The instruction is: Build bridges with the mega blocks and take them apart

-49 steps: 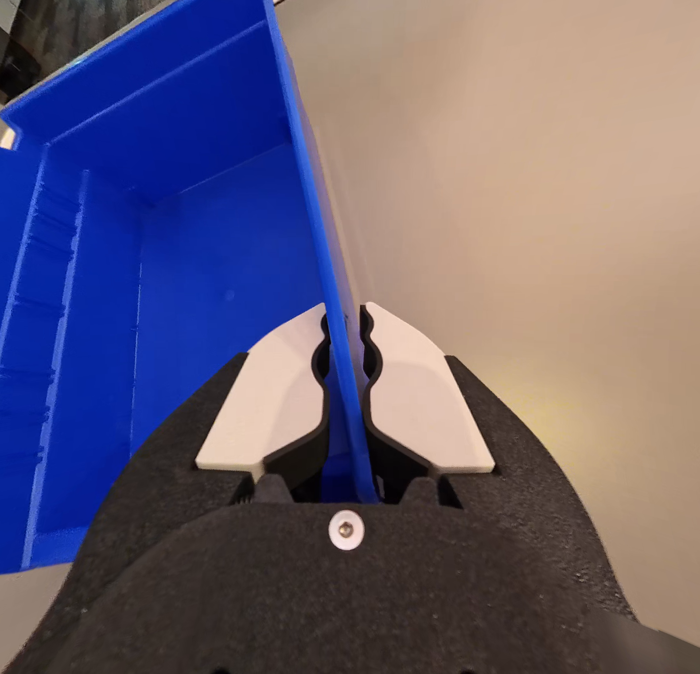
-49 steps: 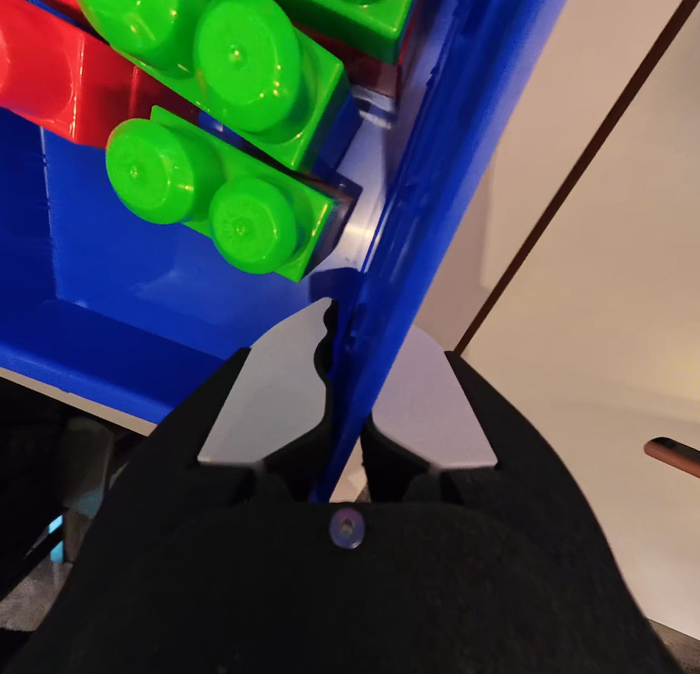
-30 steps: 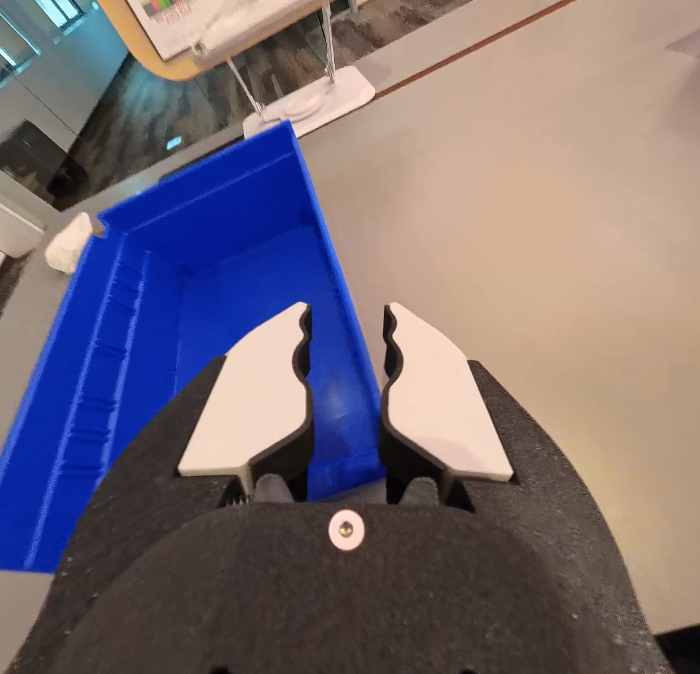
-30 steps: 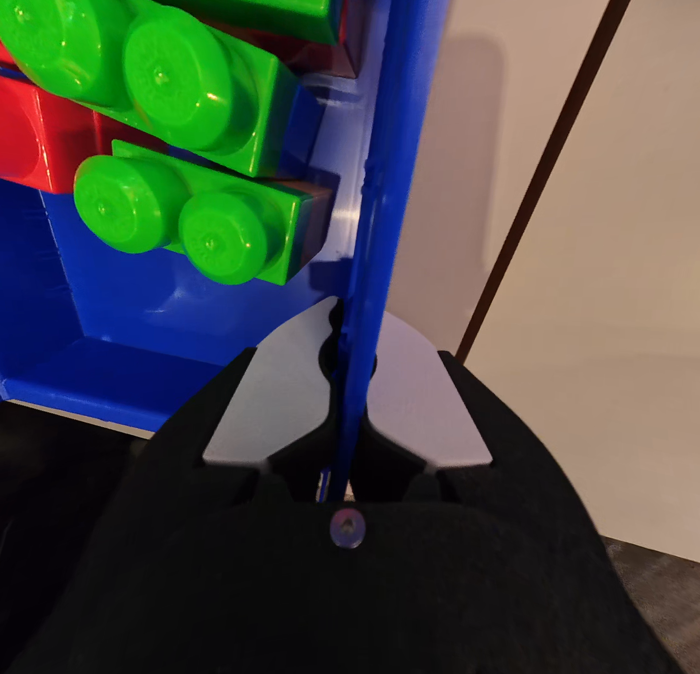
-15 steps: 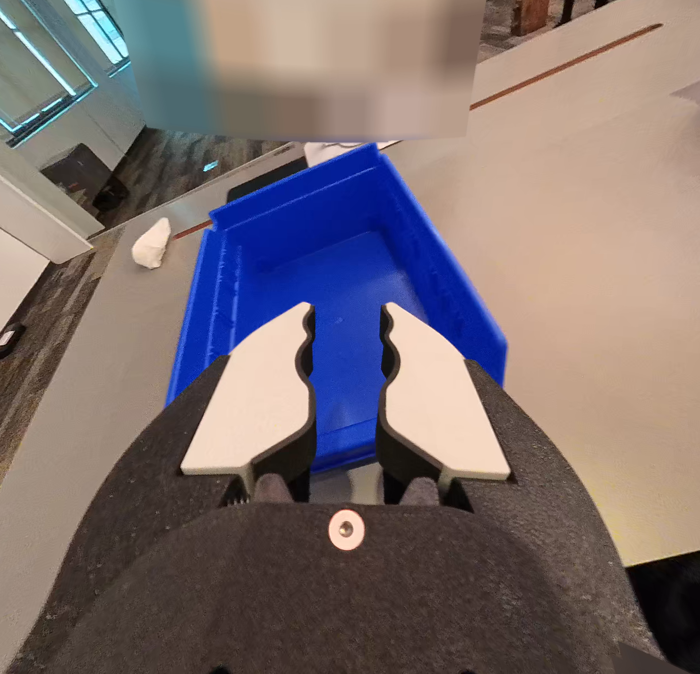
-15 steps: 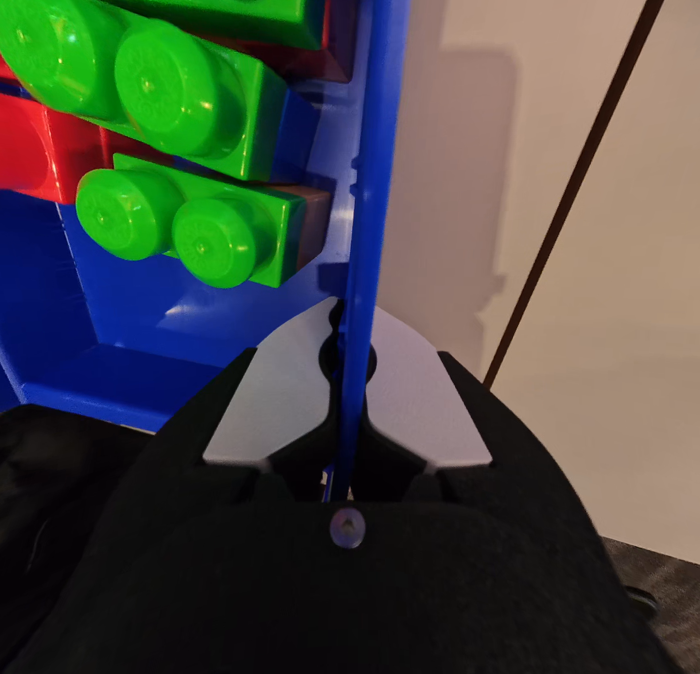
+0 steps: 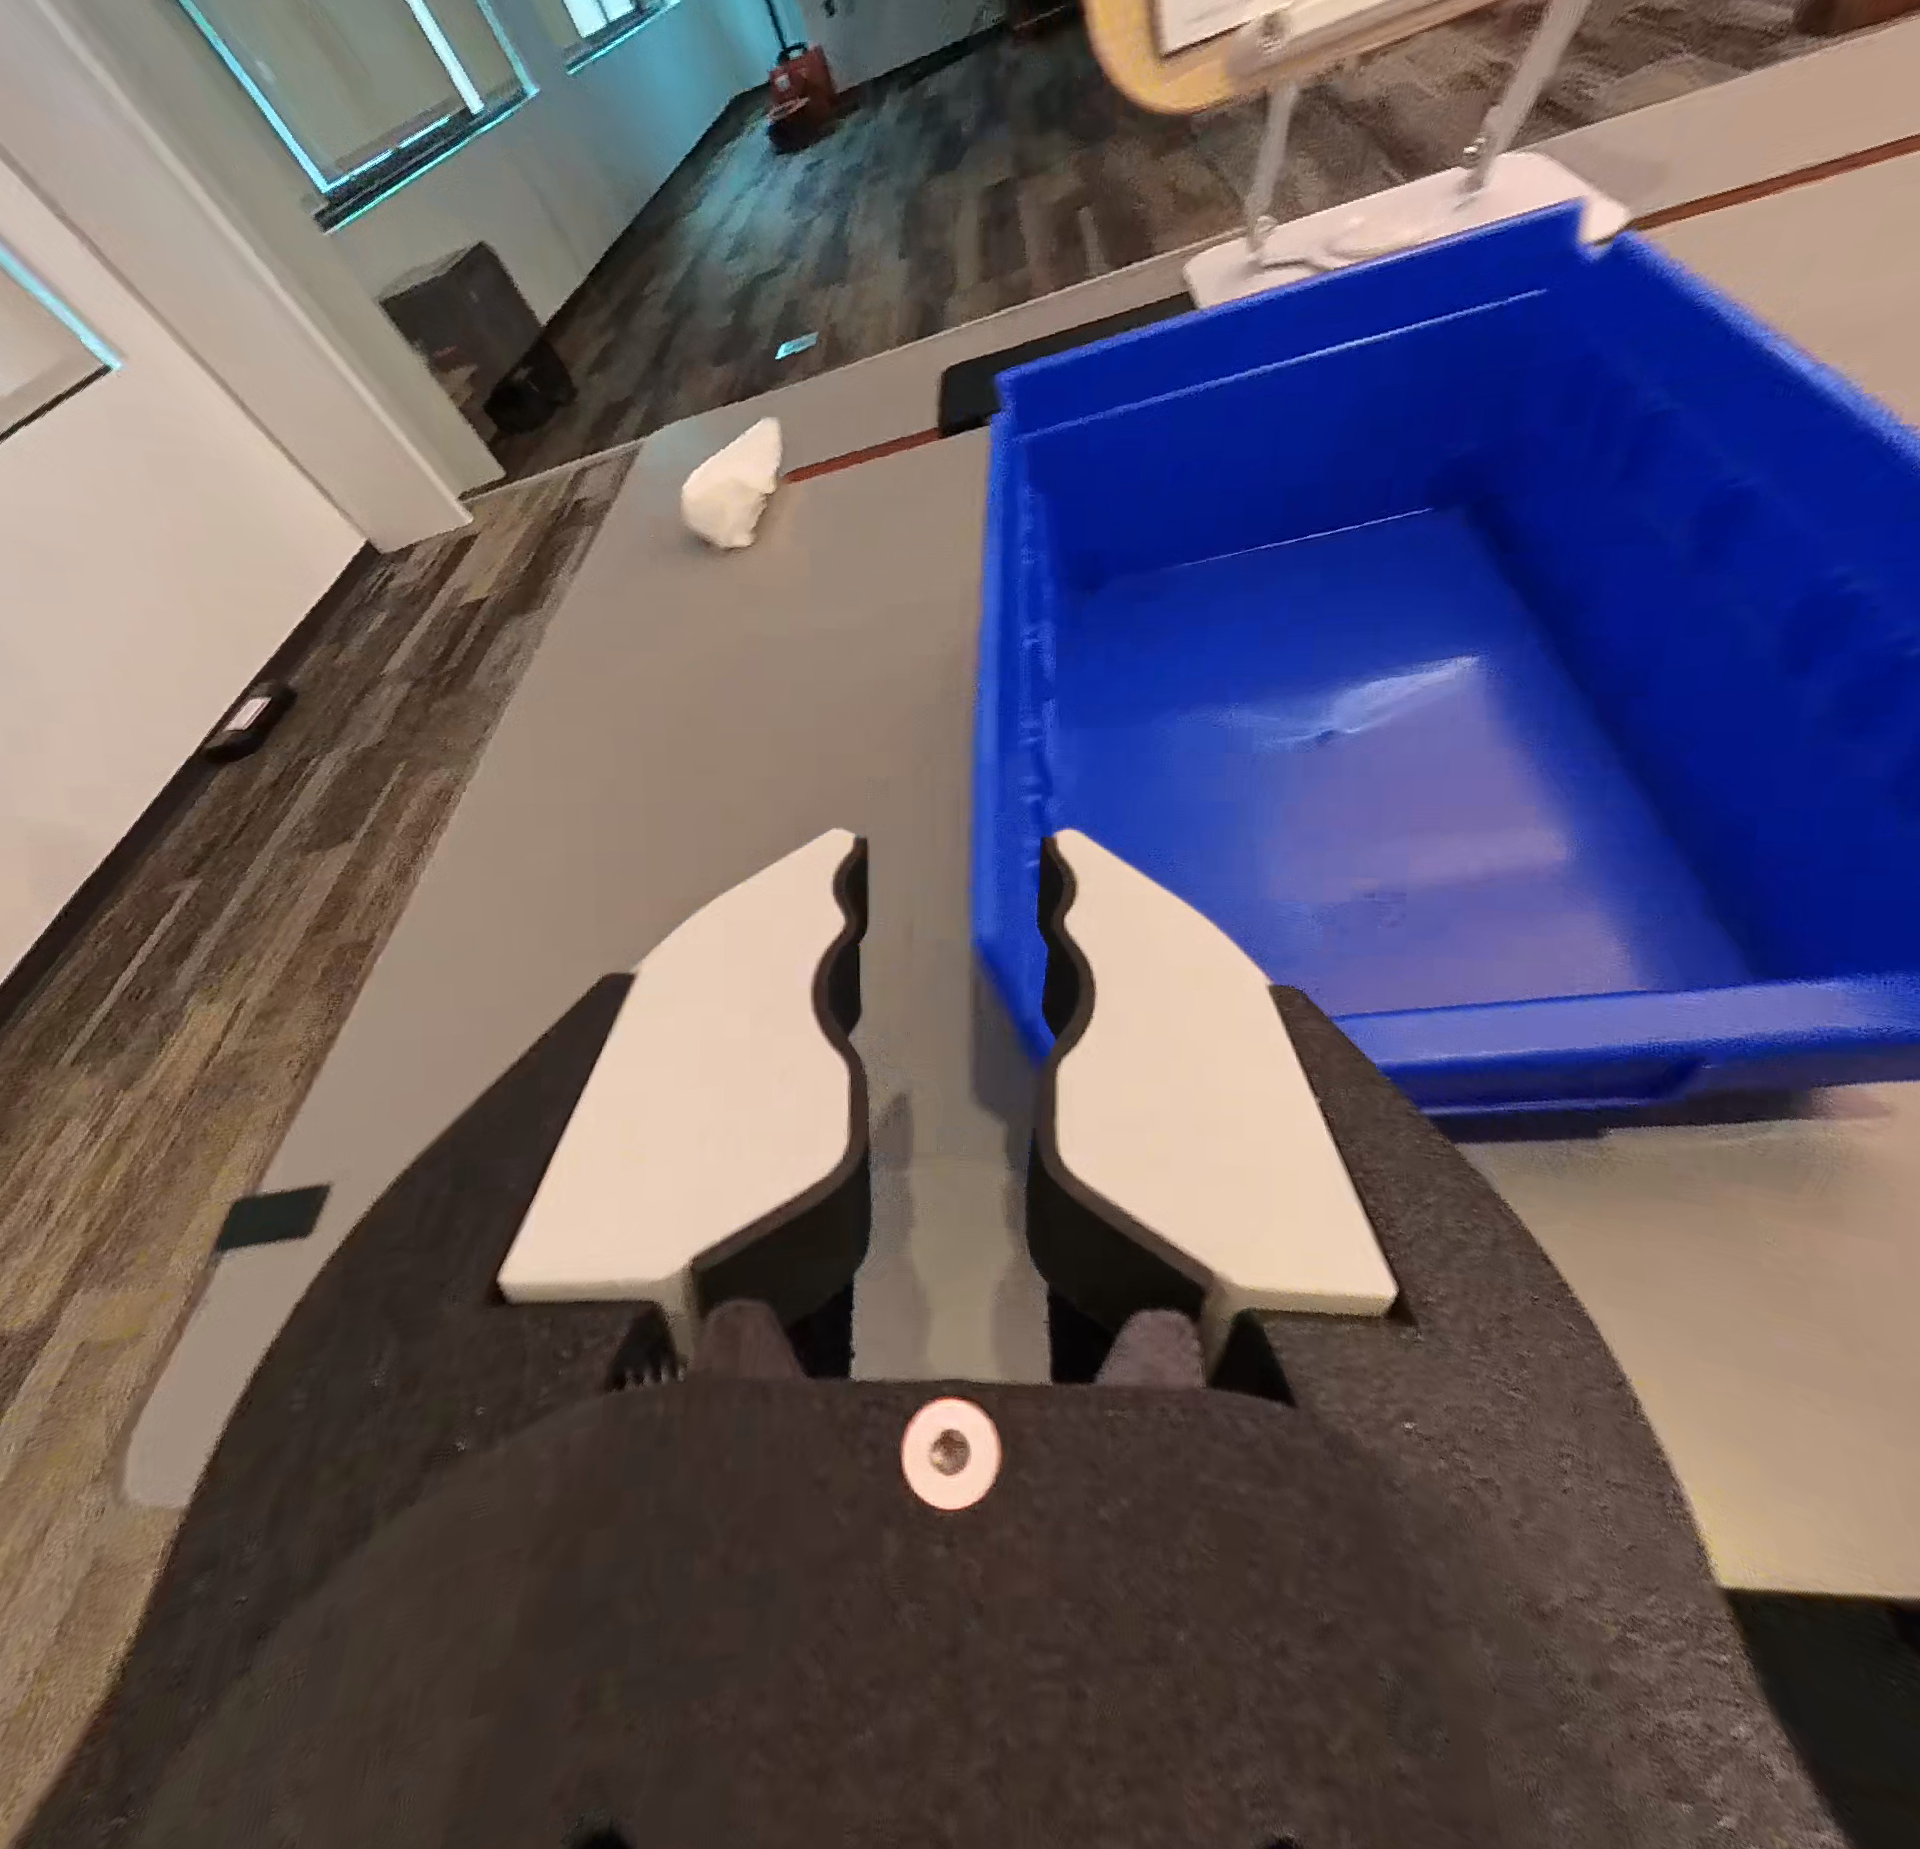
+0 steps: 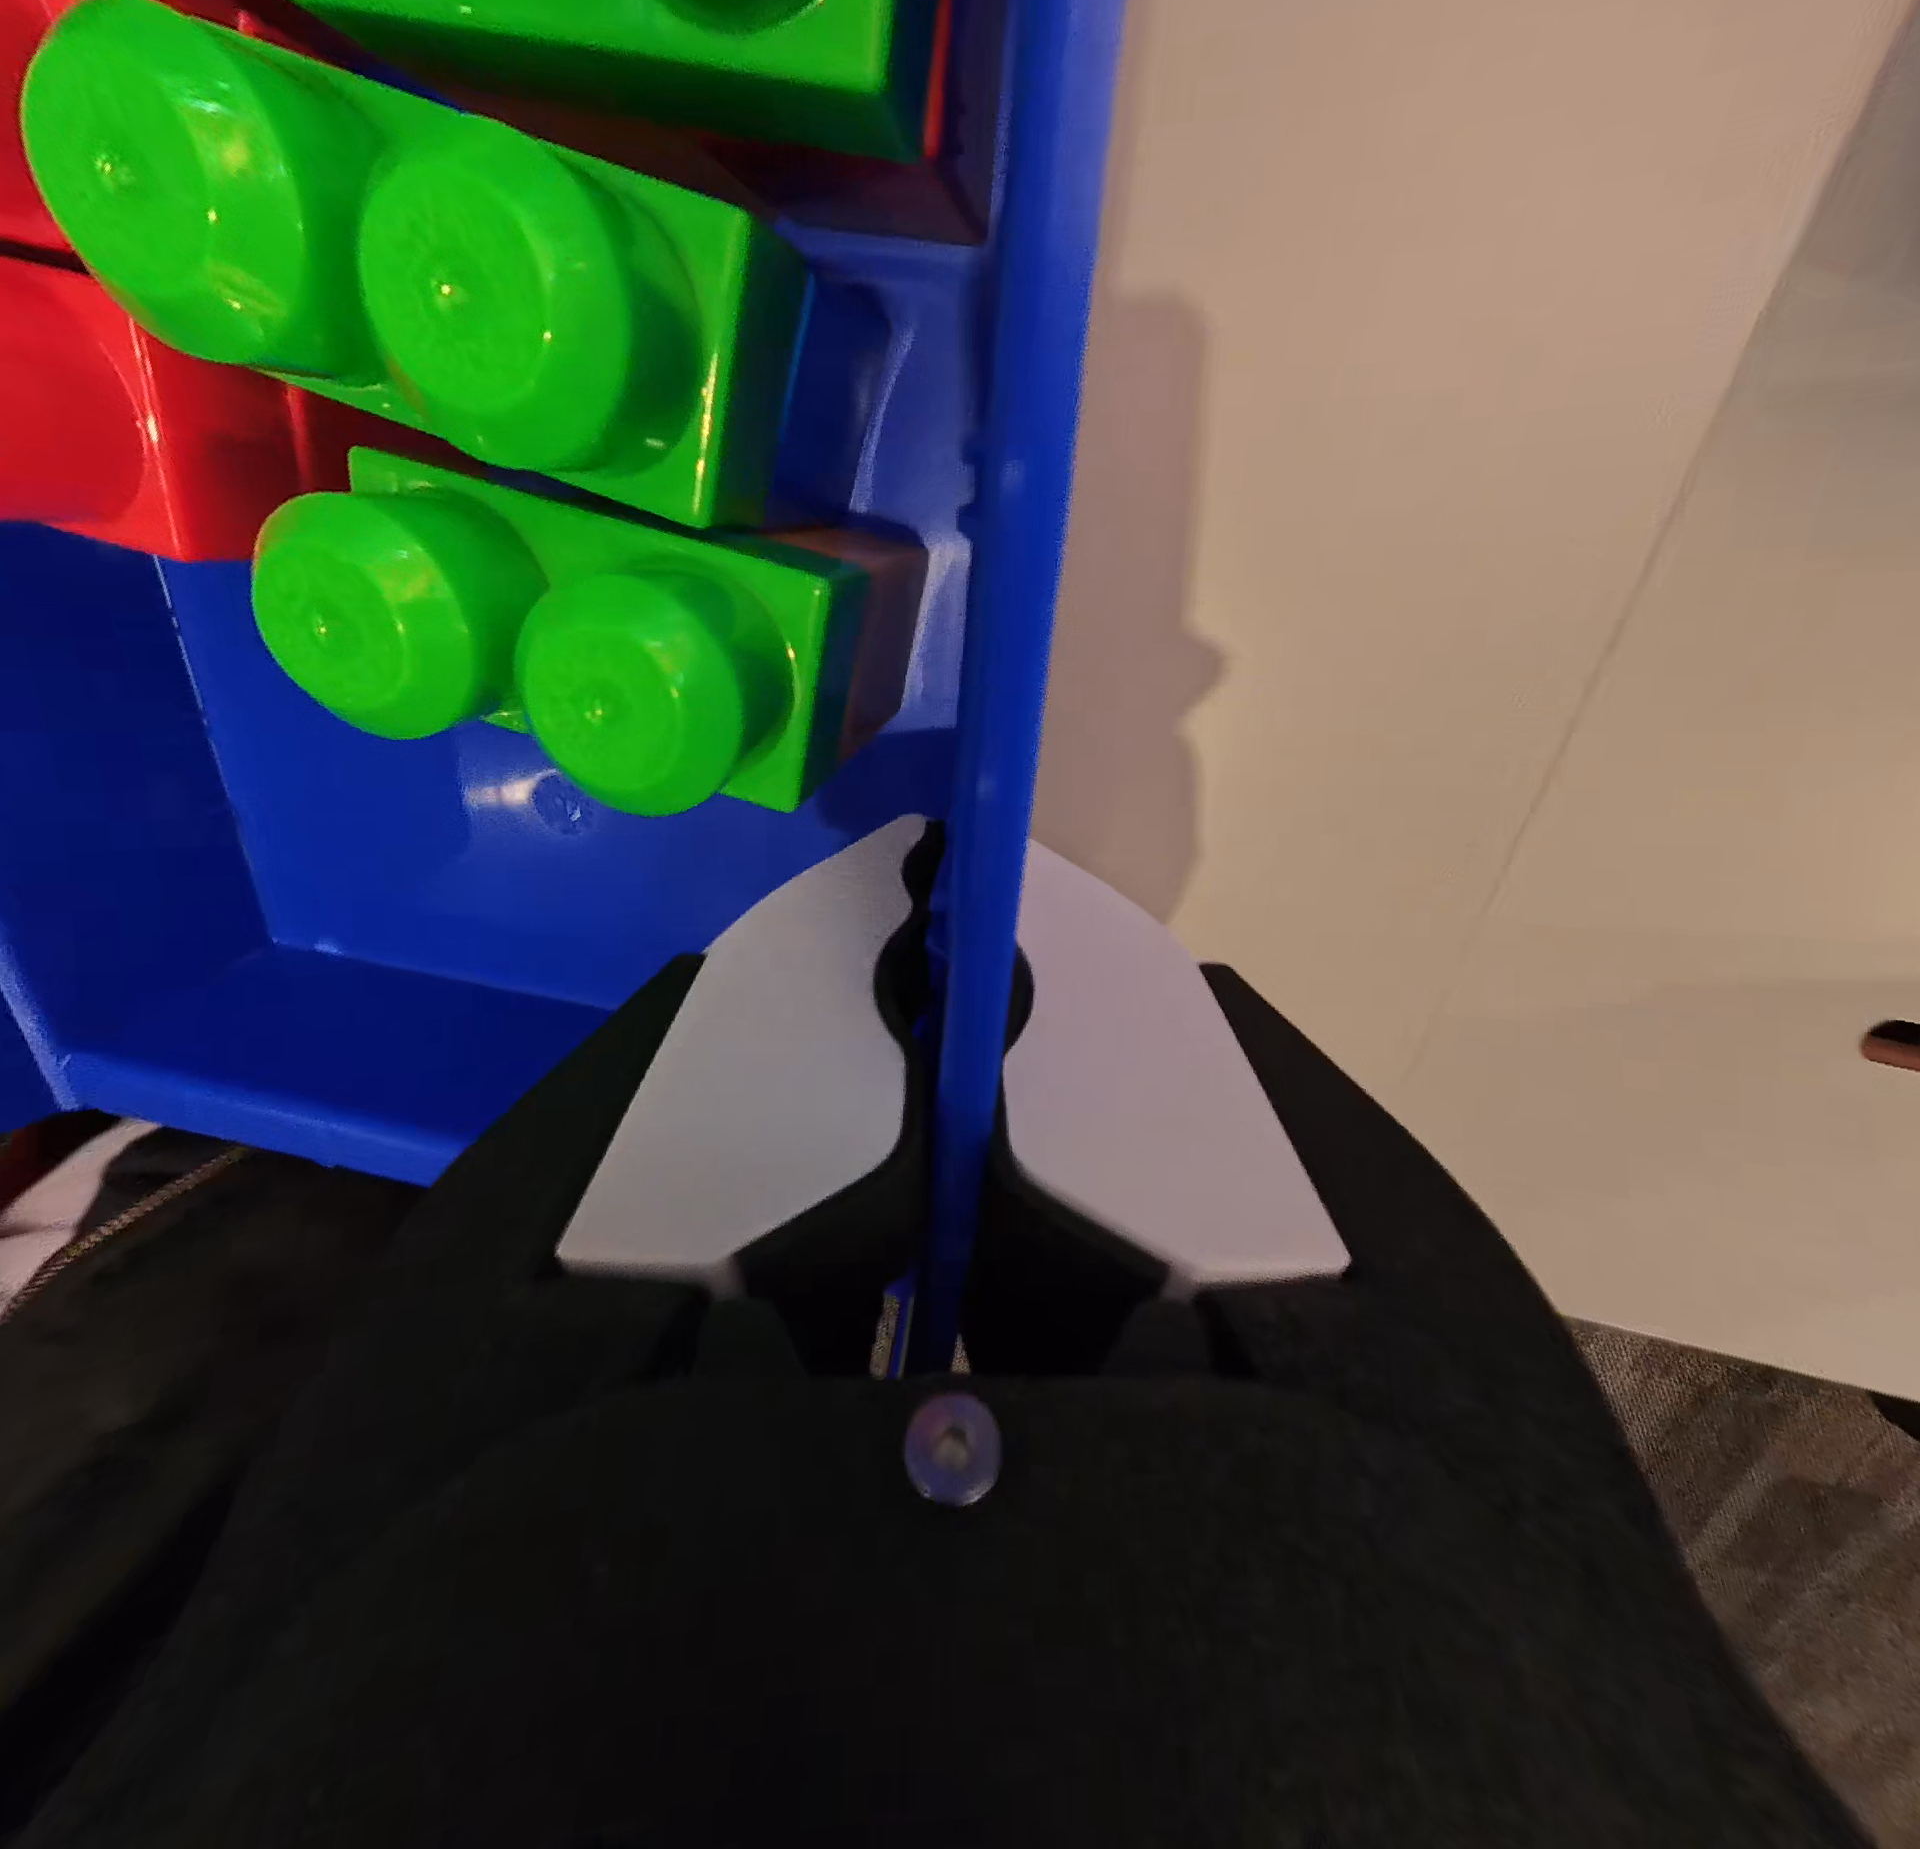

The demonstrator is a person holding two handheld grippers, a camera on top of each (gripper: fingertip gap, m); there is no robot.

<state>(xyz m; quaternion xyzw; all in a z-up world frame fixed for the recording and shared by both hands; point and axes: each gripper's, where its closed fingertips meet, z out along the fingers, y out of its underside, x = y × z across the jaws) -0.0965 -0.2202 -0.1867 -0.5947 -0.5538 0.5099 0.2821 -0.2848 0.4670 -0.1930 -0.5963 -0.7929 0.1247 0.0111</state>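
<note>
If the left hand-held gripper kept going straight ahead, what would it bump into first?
Probably the grey table: the open left hand-held gripper points down at bare tabletop just left of the blue bin, apparently clearing its wall, though depth is uncertain.

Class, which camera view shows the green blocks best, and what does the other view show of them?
The right wrist view: three green blocks lie close up in a blue bin whose wall the right hand-held gripper clamps. The left wrist view shows none of them, only an empty blue bin beside the open left hand-held gripper.
</note>
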